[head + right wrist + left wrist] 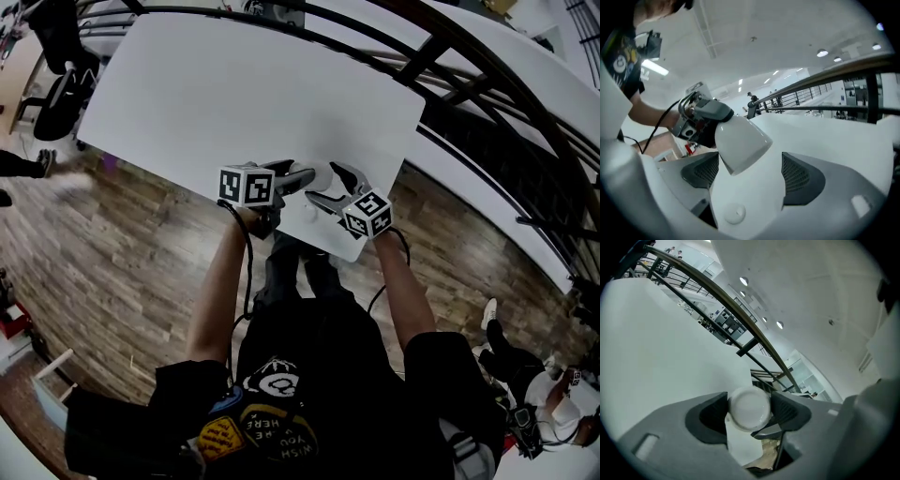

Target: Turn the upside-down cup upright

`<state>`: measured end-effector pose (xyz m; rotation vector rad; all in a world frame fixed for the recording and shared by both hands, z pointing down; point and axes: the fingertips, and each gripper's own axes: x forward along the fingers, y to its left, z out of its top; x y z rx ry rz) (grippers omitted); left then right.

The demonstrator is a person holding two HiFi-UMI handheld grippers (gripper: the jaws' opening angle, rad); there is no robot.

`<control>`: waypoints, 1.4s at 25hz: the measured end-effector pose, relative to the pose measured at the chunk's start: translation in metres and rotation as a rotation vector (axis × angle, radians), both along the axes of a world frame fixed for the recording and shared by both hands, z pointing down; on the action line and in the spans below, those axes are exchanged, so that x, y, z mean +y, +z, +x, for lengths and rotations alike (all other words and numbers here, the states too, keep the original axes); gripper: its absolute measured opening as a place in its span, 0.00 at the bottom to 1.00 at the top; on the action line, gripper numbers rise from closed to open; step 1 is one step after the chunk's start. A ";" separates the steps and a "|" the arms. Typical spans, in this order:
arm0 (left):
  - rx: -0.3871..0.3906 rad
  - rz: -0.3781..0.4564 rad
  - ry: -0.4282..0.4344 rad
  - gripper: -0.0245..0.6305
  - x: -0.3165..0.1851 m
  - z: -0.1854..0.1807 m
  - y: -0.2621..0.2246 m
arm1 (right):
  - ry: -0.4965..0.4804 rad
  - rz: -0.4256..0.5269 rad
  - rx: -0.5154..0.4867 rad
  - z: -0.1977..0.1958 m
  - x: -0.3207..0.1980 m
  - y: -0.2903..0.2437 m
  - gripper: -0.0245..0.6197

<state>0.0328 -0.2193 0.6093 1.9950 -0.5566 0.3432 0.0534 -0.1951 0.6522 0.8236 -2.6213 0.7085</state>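
Observation:
The white cup (pixel 320 175) is off the white table (pixel 234 94), near its front edge, tilted on its side between both grippers. My left gripper (pixel 749 414) is shut on the cup (pixel 749 408): its round base faces the camera and a pad touches it on each side. In the right gripper view the cup (pixel 740 143) hangs slanted, with its narrow end in the left gripper (pixel 705 115) and its wide end down to the right. My right gripper (pixel 750 173) is open. The cup is close to its left pad and well apart from the right one.
A small white round disc (pixel 736 213) lies on the table under the right jaws. The table's front corner (pixel 352 255) is just below the grippers, with wooden floor (pixel 122 244) beyond it. A dark railing (pixel 487 103) runs along the far right. An office chair (pixel 56 94) stands at the far left.

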 end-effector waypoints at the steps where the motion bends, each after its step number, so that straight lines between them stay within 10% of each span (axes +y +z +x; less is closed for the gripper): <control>1: 0.022 -0.002 -0.004 0.50 -0.002 -0.001 -0.004 | 0.023 -0.028 -0.067 0.001 -0.001 -0.006 0.67; 7: 0.089 -0.013 -0.007 0.50 -0.004 -0.004 -0.008 | 0.103 -0.134 -0.494 0.016 -0.011 -0.059 0.51; 13: 0.179 -0.008 -0.015 0.50 -0.005 -0.009 -0.020 | 0.034 -0.326 -0.714 0.026 -0.009 -0.068 0.34; 27: 0.238 0.124 0.042 0.50 0.007 -0.009 -0.041 | -0.098 -0.299 -0.808 -0.003 0.018 -0.094 0.12; 35: 0.010 0.296 0.014 0.44 0.002 -0.037 -0.024 | -0.036 -0.269 -0.509 0.005 0.000 -0.063 0.09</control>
